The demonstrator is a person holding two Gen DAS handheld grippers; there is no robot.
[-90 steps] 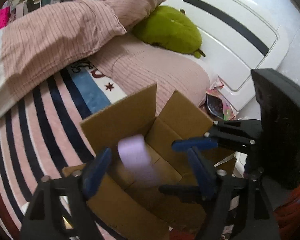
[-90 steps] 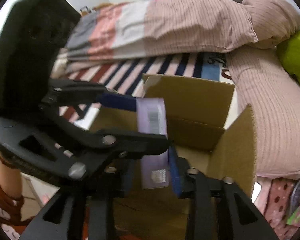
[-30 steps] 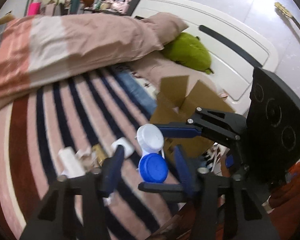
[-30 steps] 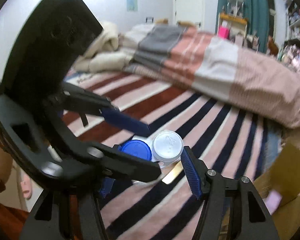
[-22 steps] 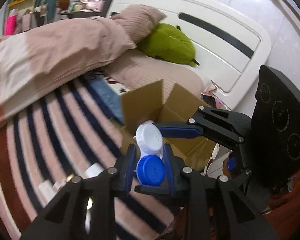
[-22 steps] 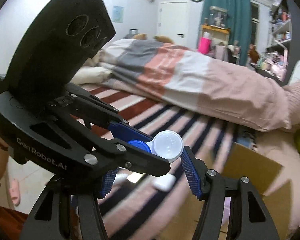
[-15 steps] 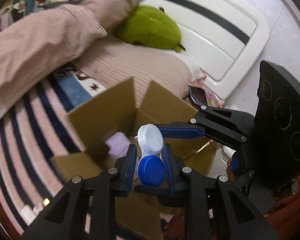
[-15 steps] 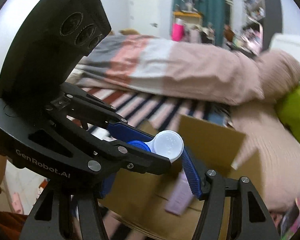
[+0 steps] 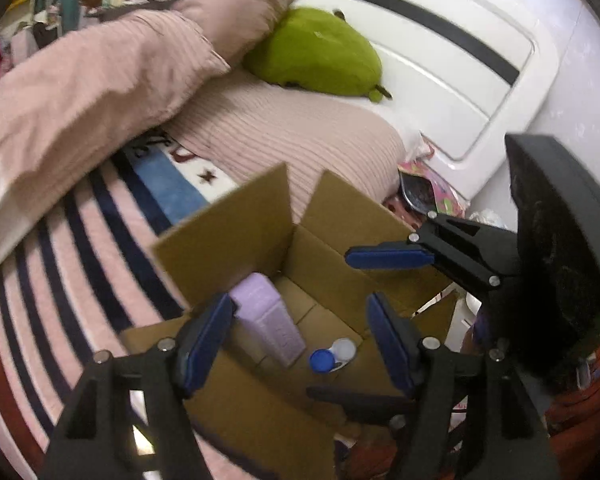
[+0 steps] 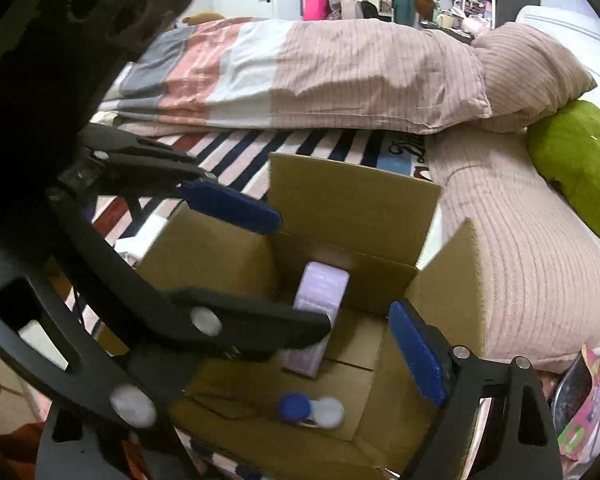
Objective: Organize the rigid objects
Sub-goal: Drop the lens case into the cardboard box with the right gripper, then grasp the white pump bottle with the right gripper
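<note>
An open cardboard box [image 9: 236, 236] [image 10: 352, 196] sits on the striped bed. Inside lie a lilac rectangular box [image 9: 266, 316] [image 10: 320, 296] and a contact-lens case with a blue cap and a white cap [image 9: 332, 356] [image 10: 312, 410]. My left gripper [image 9: 300, 340] hangs open and empty above the box, the case below between its blue pads. My right gripper [image 10: 340, 360] is also open and empty over the box; the left gripper's black frame crosses in front of its left side and hides that finger.
A pink striped duvet [image 10: 340, 72] and pillows [image 9: 292, 136] lie behind the box. A green plush [image 9: 320, 52] rests against the white headboard [image 9: 440, 48]. Colourful packets [image 9: 424, 188] lie beside the pillow at the bed's edge.
The left gripper held the lens case shut between its pads over the box; now its jaws are open and the case lies on the box floor beside the lilac box.
</note>
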